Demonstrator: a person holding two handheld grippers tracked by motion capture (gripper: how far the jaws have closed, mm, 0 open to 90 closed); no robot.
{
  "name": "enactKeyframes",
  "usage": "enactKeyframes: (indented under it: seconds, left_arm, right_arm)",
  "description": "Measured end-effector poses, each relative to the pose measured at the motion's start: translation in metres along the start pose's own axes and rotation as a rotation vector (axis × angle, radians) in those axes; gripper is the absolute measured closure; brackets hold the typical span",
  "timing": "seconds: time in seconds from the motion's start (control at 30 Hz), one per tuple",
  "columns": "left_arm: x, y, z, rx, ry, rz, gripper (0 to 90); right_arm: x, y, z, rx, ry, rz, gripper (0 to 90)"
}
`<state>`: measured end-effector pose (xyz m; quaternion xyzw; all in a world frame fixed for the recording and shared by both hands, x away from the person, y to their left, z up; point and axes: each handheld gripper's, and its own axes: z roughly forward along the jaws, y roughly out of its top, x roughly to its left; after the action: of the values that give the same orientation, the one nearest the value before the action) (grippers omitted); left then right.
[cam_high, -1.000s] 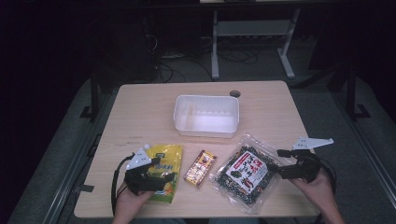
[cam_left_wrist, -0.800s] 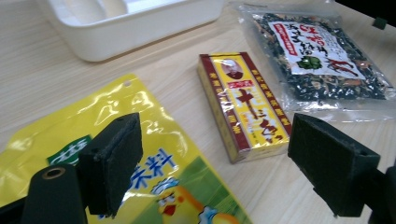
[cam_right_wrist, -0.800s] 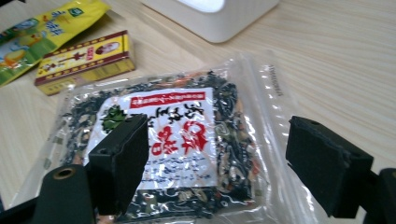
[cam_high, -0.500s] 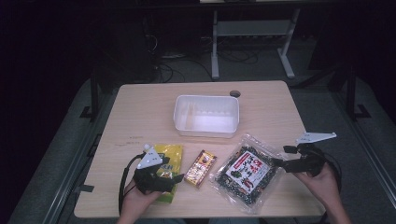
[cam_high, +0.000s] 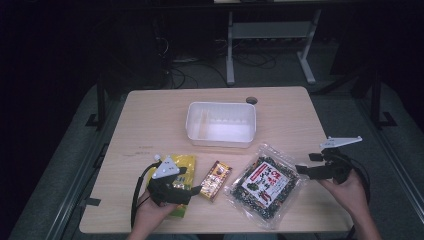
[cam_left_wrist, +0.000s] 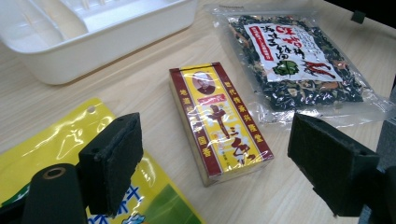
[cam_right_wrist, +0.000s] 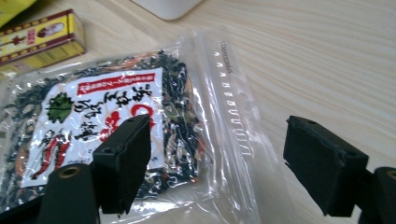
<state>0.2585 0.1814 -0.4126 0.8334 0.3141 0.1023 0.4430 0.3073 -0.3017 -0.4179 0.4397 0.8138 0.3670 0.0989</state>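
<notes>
We see the left gripper (cam_high: 192, 189) at the lower left of the high view, its jaws spread wide and holding nothing. In the left gripper view the box (cam_left_wrist: 219, 121) sits in the middle of the frame between the two black pads (cam_left_wrist: 112, 165), untouched, while the left pad hangs over the yellow pouch (cam_left_wrist: 56, 154) at the lower left.

The right gripper (cam_high: 302, 170) at the lower right of the high view is just as wide open and empty. In the right gripper view its left pad (cam_right_wrist: 123, 161) hovers over the seaweed bag (cam_right_wrist: 112, 116), the bag's clear sealed edge running up through the gap (whether the pad touches the plastic, we cannot tell).

Counting: one box, one pouch, one bag, one white tray (cam_high: 221, 142) at the centre of the table (cam_high: 150, 115), two grippers.
</notes>
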Motion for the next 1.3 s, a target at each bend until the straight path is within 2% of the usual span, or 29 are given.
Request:
enactKeyframes:
  seconds: [0.6,0.93,1.03,1.3]
  left_arm:
    - [-0.011,0.01,0.017,0.022,-0.029,0.023,17.5]
    - [-0.015,0.012,0.026,0.041,-0.049,0.023,17.5]
    - [-0.016,0.012,0.028,0.05,-0.056,0.03,17.5]
    - [-0.018,0.012,0.031,0.056,-0.061,0.03,17.5]
  right_arm:
    - [-0.014,-0.008,0.003,0.067,-0.039,0.032,24.4]
    - [-0.023,-0.015,0.007,0.106,-0.052,0.062,31.0]
    - [-0.028,-0.019,0.009,0.122,-0.048,0.083,35.8]
    - [-0.032,-0.023,0.013,0.144,-0.035,0.098,42.5]
